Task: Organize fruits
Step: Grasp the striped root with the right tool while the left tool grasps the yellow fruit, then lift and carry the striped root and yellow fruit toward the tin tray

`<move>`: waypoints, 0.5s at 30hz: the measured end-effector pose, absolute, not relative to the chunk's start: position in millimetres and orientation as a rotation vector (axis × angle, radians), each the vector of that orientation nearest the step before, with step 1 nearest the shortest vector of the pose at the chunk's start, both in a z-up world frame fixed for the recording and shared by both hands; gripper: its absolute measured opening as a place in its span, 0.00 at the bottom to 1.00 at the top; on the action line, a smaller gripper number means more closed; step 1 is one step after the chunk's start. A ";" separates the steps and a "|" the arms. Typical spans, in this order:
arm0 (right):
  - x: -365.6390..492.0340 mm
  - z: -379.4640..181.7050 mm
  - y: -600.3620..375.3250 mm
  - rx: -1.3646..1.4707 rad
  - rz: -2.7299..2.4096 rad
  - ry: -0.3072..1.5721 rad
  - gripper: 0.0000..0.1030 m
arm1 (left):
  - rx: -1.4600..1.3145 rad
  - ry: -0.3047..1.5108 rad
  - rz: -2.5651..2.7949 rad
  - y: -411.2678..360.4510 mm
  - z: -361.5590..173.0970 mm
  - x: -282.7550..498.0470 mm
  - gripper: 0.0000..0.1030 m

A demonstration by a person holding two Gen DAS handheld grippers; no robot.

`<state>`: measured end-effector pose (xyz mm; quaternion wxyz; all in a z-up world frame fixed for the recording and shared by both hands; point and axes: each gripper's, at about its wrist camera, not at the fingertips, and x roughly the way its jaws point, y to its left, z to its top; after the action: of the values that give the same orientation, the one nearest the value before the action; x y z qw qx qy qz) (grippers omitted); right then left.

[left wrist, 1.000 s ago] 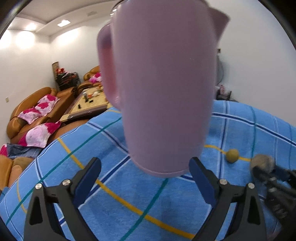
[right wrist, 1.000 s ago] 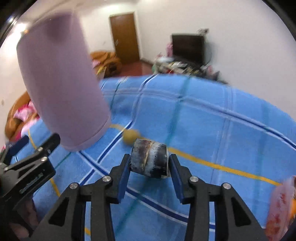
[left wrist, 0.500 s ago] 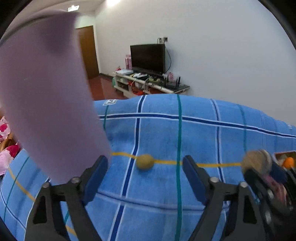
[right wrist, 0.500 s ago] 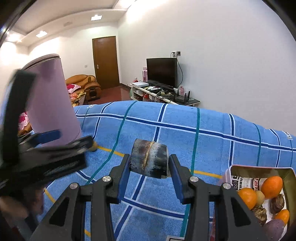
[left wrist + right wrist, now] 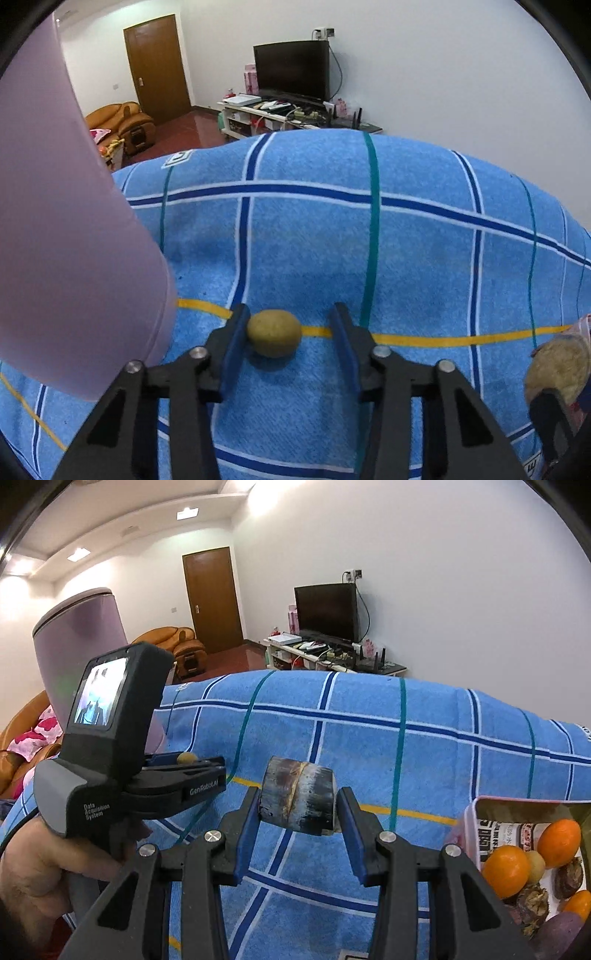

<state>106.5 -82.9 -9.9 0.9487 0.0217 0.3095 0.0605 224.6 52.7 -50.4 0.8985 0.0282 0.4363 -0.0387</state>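
A small yellow-green round fruit (image 5: 274,332) lies on the blue checked cloth (image 5: 406,258). My left gripper (image 5: 290,332) is open with its jaws on either side of the fruit, the left pad close to it. In the right wrist view the left gripper (image 5: 184,771) shows at the left with the fruit (image 5: 186,757) at its tips. My right gripper (image 5: 297,816) is shut on a dark brown sugarcane piece (image 5: 299,797), held above the cloth. A pink box (image 5: 476,812) with oranges (image 5: 506,867) and other fruit sits at the right.
A tall pink jug (image 5: 62,240) stands on the cloth at the left, close to my left gripper; it also shows in the right wrist view (image 5: 85,635). The right gripper's cane piece (image 5: 557,369) shows at the right edge. A TV stand and sofas lie beyond the table.
My left gripper has swung right from the pink jug to the small round fruit and now straddles it. My right gripper has moved right with the cane piece, toward the fruit box.
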 end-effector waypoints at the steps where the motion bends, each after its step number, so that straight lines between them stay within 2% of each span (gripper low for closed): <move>1: 106.3 -10.2 -82.1 0.040 0.122 0.628 0.43 | 0.053 0.903 -0.097 52.8 -50.2 224.8 0.32; 2: 106.9 -9.8 -81.4 0.036 0.121 0.625 0.43 | 0.051 0.901 -0.102 53.4 -49.4 224.2 0.29; 7: 101.7 -8.5 -81.8 0.037 0.111 0.599 0.43 | 0.007 0.890 -0.099 61.7 -49.8 220.8 0.29; 15: 94.1 -5.0 -81.8 0.019 0.079 0.548 0.43 | 0.021 0.708 -0.014 69.0 -27.6 169.1 0.28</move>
<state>94.1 -81.8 -5.0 0.9619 0.0096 0.2704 0.0388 169.1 69.0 -27.6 0.9379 0.0101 0.3466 -0.0066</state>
